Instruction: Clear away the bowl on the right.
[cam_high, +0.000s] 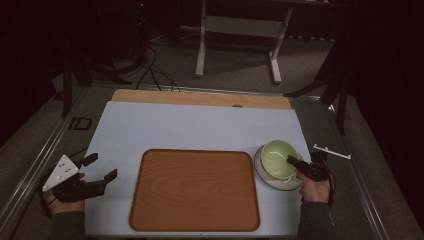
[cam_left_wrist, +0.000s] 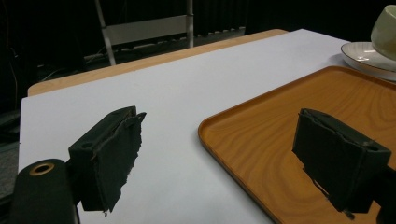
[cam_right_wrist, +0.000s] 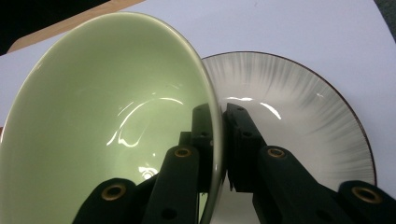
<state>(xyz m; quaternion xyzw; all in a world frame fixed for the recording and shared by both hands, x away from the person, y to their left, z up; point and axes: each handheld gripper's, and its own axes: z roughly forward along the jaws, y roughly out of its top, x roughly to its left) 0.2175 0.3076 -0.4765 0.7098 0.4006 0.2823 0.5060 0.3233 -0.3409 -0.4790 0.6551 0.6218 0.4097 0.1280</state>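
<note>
Jaws of the left gripper stand wide apart with nothing between them, low at the left of the high view, just off the left edge of the wooden tray. That big tray lies bare in the lower middle of the frame, on the white sheet that covers the table. Further right, near the right edge of the sheet, the green bowl sits on a pale plate, just beside the tray's right side. The right gripper has closed its jaws on the near rim of the bowl, one jaw inside and one outside, which the right gripper view shows close up. There the bowl looks tipped, with its far side leaning over the plate. The step in hand looks like lifting the bowl off the plate, maybe toward the tray. To do it well, the grip should stay tight, since the rim is thin and smooth. A slow, straight lift would keep the bowl from bumping the plate.
</note>
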